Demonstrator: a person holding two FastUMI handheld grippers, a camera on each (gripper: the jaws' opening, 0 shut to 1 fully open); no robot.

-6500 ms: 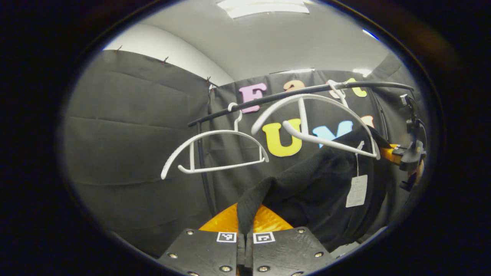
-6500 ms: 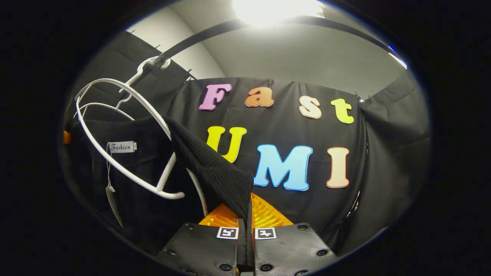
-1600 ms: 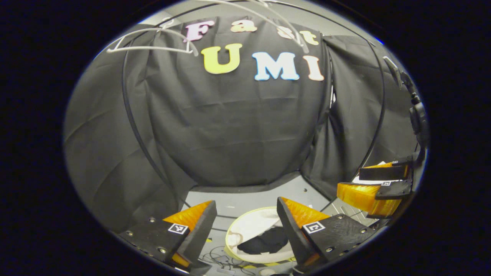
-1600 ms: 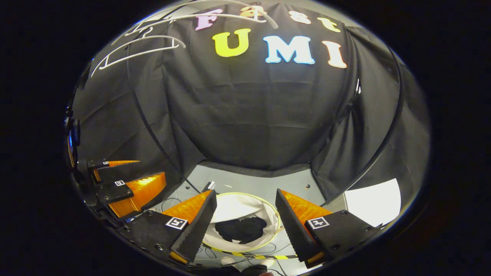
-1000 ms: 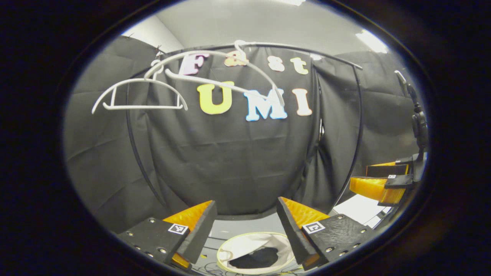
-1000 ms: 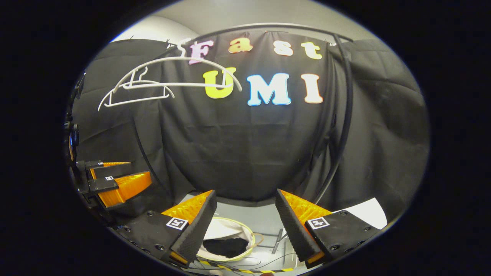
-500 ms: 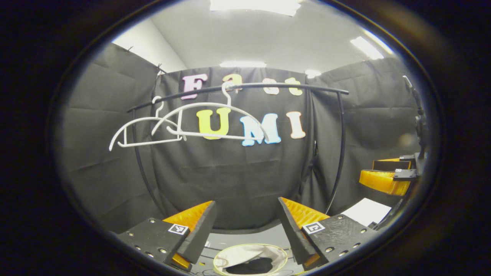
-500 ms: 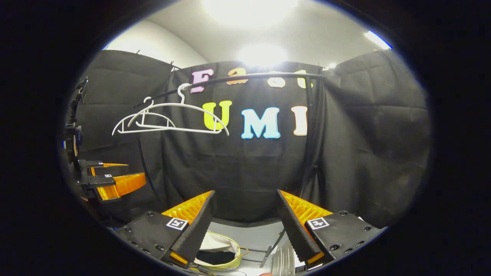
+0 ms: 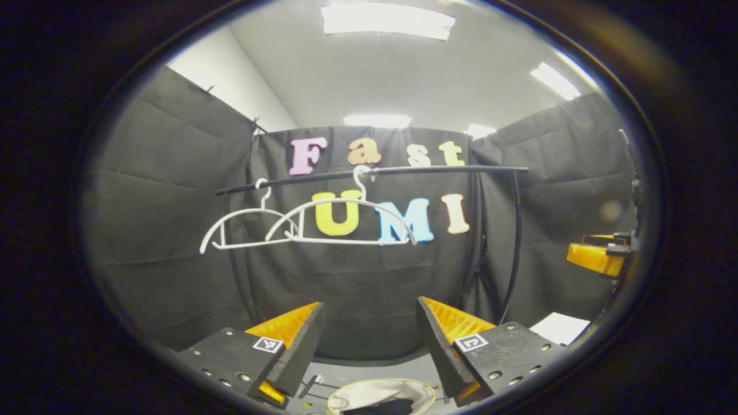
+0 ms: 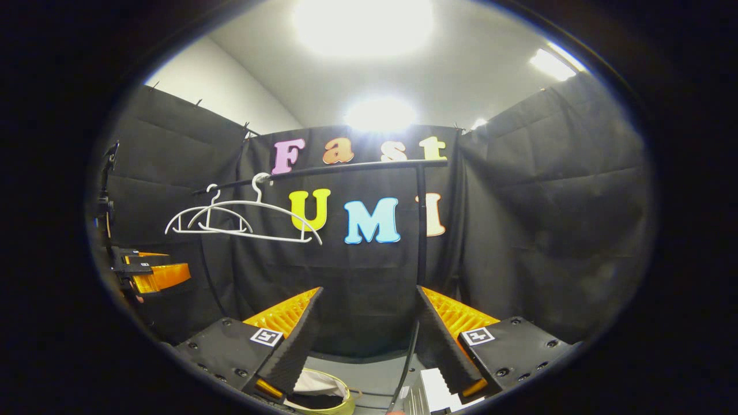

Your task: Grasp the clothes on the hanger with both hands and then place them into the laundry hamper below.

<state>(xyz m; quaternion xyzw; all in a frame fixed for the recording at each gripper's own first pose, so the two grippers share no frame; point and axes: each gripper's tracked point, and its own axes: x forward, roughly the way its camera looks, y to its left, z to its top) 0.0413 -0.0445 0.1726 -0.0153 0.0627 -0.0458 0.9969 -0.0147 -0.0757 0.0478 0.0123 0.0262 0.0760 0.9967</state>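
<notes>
In the left gripper view the left gripper (image 9: 369,340) stands wide open with nothing between its fingers; just below and beyond the gap sits the hamper (image 9: 351,393), its pale rim round and its mouth facing up, with the clothes (image 9: 385,408) a dark heap inside it; a thin cable lies on the floor (image 9: 369,372) beside the rim; off to the right, level with this gripper, the right gripper (image 9: 599,253) points toward the back wall, its fingers apart.

In the right gripper view the right gripper (image 10: 369,340) is likewise spread and empty, aimed level at the wall; the hamper (image 10: 328,400) lies low and left of its gap, partly hidden by the left finger; a white sheet (image 10: 438,397) lies on the floor by the right finger.

Farther off, above both grippers, the rail (image 9: 375,171) runs left to right; two bare white hangers (image 9: 340,222) hang from it, their long axes roughly along the rail, the left one overlapping the other.
</notes>
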